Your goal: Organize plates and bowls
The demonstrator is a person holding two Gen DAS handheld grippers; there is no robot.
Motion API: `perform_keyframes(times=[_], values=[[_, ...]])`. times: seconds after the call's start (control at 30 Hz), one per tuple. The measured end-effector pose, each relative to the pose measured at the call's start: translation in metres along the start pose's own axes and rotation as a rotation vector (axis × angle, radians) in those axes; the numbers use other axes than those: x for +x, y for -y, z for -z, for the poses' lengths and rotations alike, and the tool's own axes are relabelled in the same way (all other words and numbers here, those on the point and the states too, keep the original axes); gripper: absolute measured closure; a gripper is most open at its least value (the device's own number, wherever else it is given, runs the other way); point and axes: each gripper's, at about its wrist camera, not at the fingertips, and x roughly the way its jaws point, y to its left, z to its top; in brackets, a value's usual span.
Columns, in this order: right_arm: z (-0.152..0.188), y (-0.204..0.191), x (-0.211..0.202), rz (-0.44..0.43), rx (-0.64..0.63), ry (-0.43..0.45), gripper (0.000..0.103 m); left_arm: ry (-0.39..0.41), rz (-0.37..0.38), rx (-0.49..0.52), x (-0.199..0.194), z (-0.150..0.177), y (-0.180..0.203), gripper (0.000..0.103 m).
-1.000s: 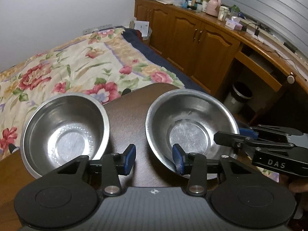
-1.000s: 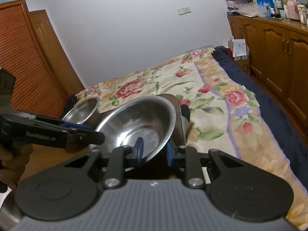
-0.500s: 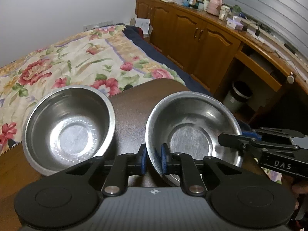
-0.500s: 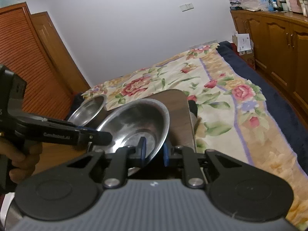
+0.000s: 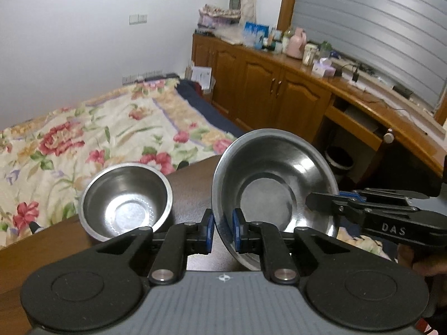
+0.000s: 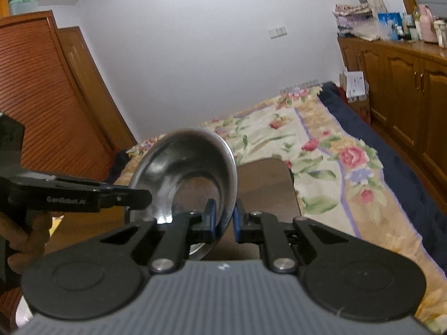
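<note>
both tools gripped one wide steel bowl [image 5: 275, 192], raised and tilted off the table [image 5: 192, 184]: left tool [image 5: 222, 227] clenched on its near rim, right tool [image 6: 222, 220] clenched on the opposite rim. left of this bowl, a deeper bowl [image 5: 125, 199] sat on the table. stacking looked barely begun. legible: "das", "genrobot.ai".
</note>
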Motion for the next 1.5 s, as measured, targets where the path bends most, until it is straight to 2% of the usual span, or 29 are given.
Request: perform_keyframes(times=[0.47,1.03,1.5], values=[[-0.003,-0.041,-0.035,-0.045,-0.016,0.068,0.089,0.098,-0.024,0.02,-0.074,0.017,0.001,0.088],[0.029,-0.069,-0.044,-0.102,-0.019,0.032,0.089,0.106,-0.023,-0.023,-0.108,0.074,-0.005,0.088],[0.076,-0.077,-0.051,-0.114,0.011,-0.024,0.089,0.122,-0.054,-0.007,-0.121,0.133,0.011,0.087]])
